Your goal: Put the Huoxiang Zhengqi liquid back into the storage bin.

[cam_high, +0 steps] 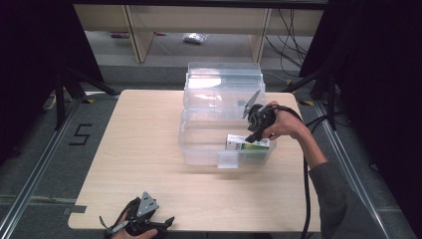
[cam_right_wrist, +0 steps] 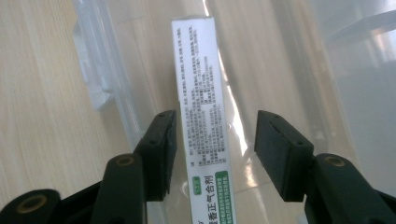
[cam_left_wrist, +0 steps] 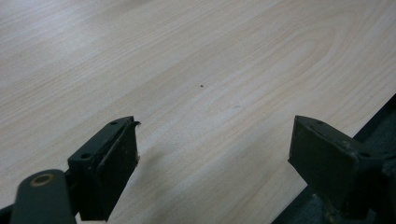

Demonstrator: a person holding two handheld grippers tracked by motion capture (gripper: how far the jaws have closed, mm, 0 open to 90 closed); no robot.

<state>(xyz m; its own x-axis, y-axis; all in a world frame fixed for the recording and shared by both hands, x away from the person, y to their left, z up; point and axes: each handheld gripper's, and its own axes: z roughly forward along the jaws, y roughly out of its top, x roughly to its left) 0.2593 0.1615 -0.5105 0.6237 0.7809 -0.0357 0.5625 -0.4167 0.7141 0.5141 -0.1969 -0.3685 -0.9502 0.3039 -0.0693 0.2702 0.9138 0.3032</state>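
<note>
A long white and green medicine box lies inside a clear plastic bin on the wooden table, against the bin's near right wall. My right gripper hovers just above it, pointing down into the bin. In the right gripper view the box runs lengthwise between the jaws of the right gripper, which stand open, with a clear gap on the right side. My left gripper rests at the table's front edge. Its jaws are wide apart over bare wood, holding nothing.
The bin's clear lid stands open behind it at the table's far edge. A clasp tab juts from the bin's near wall. Black curtains and tripod legs flank the table. Wooden shelving legs stand beyond.
</note>
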